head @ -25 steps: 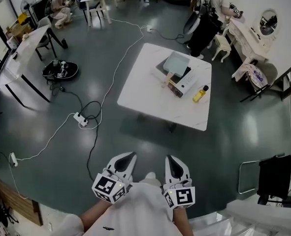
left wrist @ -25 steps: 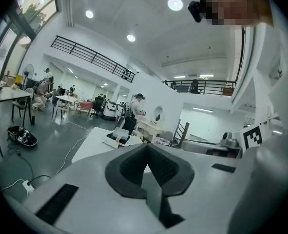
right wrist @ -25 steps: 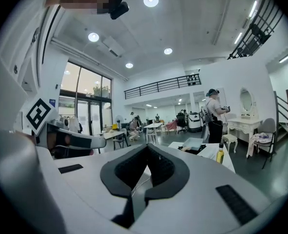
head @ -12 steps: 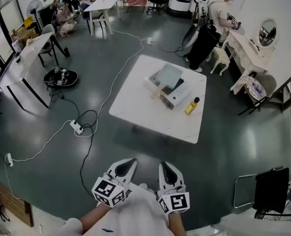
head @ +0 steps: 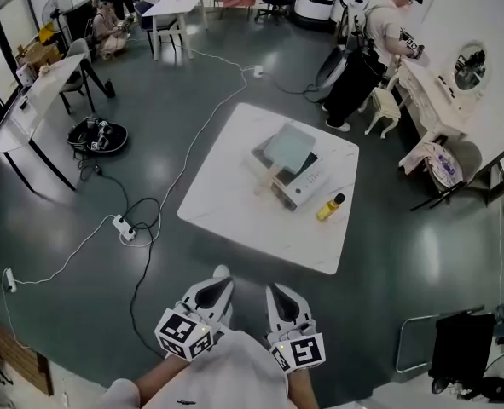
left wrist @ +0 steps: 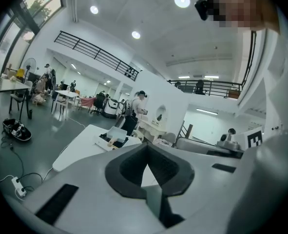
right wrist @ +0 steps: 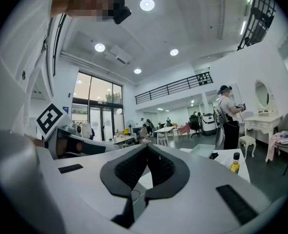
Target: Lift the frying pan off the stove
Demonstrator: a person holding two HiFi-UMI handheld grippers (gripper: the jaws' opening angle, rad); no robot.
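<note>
Frying pan (head: 290, 146) sits on top of the stove (head: 309, 181), which stands near the far right of a white bench (head: 226, 216) in the middle of the room, well apart from both claws. Its pale wooden handle (head: 269, 177) sticks out over the stove's edge toward the near left of the bench. A yellow bottle (head: 329, 207) stands just beside the stove on its right.

The left claw (head: 221, 276) and the right claw (head: 274, 290) are held low, close to the person's body, side by side. Each claw's own view shows its jaws pressed together with nothing between them, left (left wrist: 146, 152) and right (right wrist: 147, 147).

The step in hand looks like the approach; the lift has not begun. To do it well, the person should walk up to the near left side of the bench, where the handle points, minding the cable (head: 145, 254) that loops over the floor on that side. One claw should open before it reaches the handle, then close across the wood close to the pan's body, where the load will tip least. The pan should then rise straight up and level until it clears the stove. The other claw can steady the stove's casing if it shifts. Keeping the swing to the left should avoid the bottle.
</note>
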